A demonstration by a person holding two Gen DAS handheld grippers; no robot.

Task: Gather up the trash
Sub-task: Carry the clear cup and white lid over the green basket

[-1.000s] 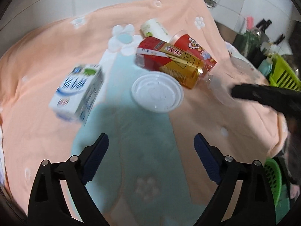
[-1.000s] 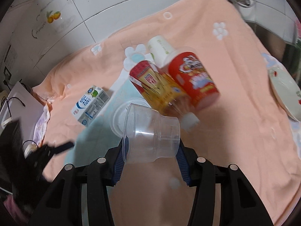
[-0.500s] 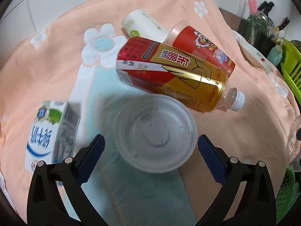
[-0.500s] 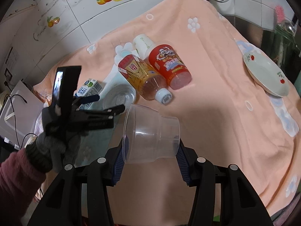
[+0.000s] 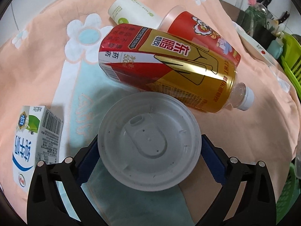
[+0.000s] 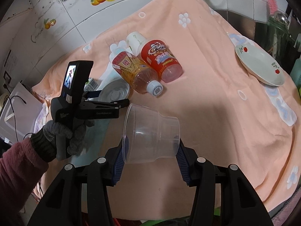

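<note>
Left wrist view: your left gripper [image 5: 149, 151] sits with its 2 blue-padded fingers spread wide, 1 on each side of the white plastic lid [image 5: 149, 141]. The pads flank the rim; you cannot tell whether they touch it. The lid is round, translucent white, lying flat on the peach towel [image 5: 47, 60], with a raised oval panel and a small sip slot on the face you see.

Just beyond the lid lies the tea bottle [image 5: 169, 71], red and gold label, white cap. Its long axis runs from upper left to lower right, cap toward the lower right, and its side is touching or nearly touching the lid's far rim. Behind it lies the red printed cup [image 5: 203, 32], on its side against the bottle, and behind that the white paper cup [image 5: 131, 13], also tipped over. The milk carton [image 5: 35, 143] lies to the left of the lid, apart from it.

Right wrist view: your right gripper [image 6: 150, 156] is closed on the clear plastic cup [image 6: 150, 133], pads pressed on both sides near the narrow base. The cup is on its side in the grip, mouth to the left, held above the towel; nothing shows inside it. A white plate [image 6: 259, 66] with red flowers sits at the towel's right edge, nothing on it.
</note>
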